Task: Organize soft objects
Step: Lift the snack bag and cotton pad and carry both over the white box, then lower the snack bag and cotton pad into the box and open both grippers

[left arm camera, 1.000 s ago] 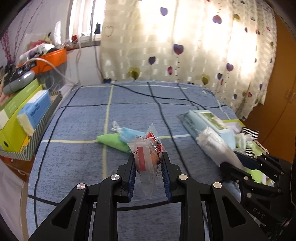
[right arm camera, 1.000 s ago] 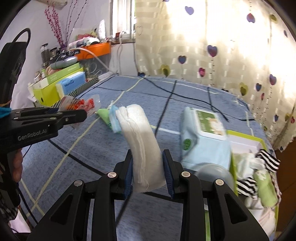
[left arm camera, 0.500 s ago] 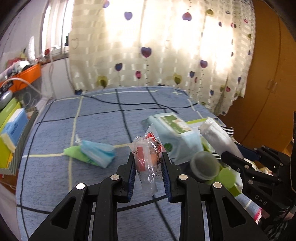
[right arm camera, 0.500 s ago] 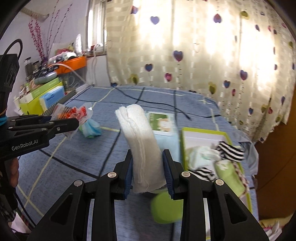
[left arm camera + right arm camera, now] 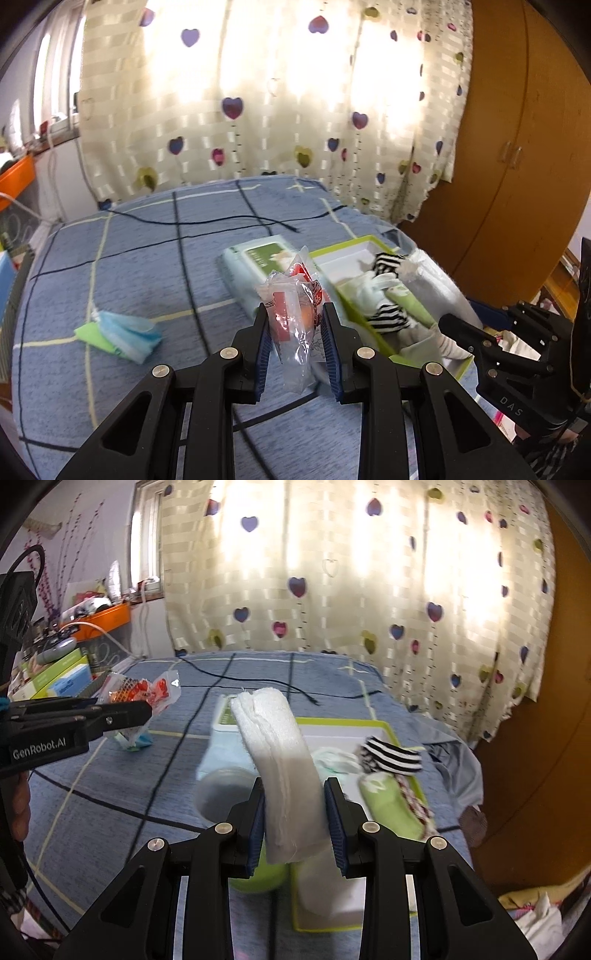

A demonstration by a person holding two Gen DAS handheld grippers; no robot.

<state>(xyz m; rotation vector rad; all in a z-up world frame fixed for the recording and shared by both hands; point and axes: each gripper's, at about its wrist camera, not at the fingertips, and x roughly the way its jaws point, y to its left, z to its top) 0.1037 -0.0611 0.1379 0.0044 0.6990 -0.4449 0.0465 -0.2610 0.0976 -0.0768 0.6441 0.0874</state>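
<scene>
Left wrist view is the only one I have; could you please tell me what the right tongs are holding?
Observer: The right tongs are shut on a folded white cloth, which stands up between the pads and curls over at the top.
Operator: Thank you. Is anything lying just beneath that cloth that I cannot see?
Observer: Yes. A grey cup lies next to the wipes pack, its mouth towards the camera, and a round green object sits close to the near corner of the green tray.
</scene>
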